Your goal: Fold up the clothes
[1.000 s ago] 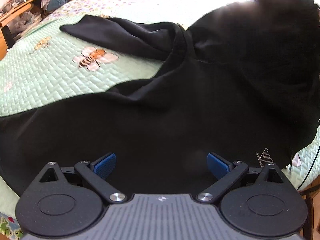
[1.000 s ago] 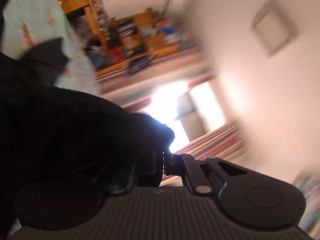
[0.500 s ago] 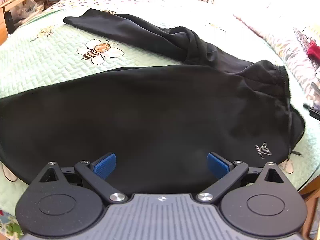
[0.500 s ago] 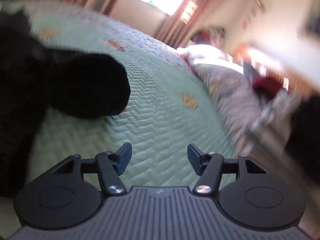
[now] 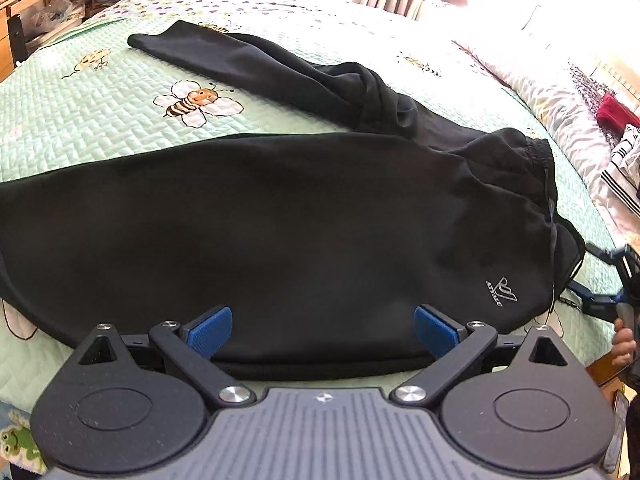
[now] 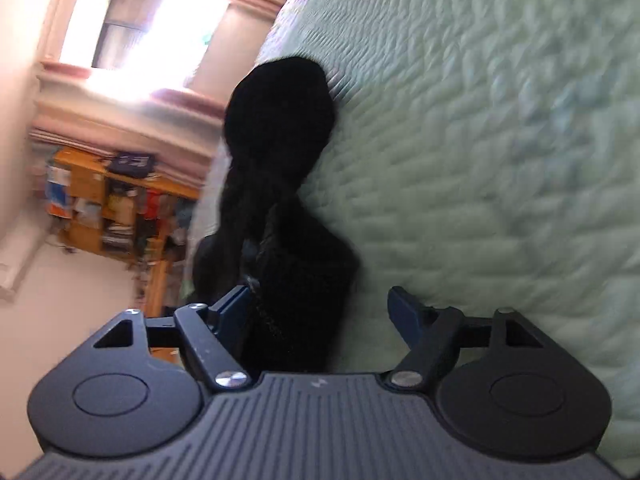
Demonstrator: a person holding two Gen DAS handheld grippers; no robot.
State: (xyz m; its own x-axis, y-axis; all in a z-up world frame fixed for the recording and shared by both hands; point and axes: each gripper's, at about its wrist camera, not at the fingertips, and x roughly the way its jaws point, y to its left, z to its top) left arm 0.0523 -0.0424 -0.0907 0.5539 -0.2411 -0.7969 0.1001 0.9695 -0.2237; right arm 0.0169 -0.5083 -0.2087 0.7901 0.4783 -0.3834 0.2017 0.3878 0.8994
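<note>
Black trousers (image 5: 280,220) lie spread on the bed, waistband (image 5: 540,160) to the right, one leg (image 5: 260,64) angled away at the back. A small white logo (image 5: 502,292) marks the near right corner. My left gripper (image 5: 322,330) hovers open over the trousers' near edge, nothing between its blue pads. My right gripper (image 5: 600,280) shows at the right edge beside the waistband. In the rolled right wrist view its jaws (image 6: 320,308) are opening, with a fold of the black trousers (image 6: 280,140) between them and a gap on one side.
The green quilted bedspread (image 5: 80,120) carries a bee picture (image 5: 198,102). A heap of other clothes (image 5: 616,140) lies at the far right. Wooden shelves (image 5: 40,0) stand past the bed's left side. A person's hand (image 5: 624,344) holds the right gripper.
The right gripper, shut on lifted black cloth a second ago, has let go and opened. The trousers dropped flat onto the bed. The left view slid slightly along the trousers.
</note>
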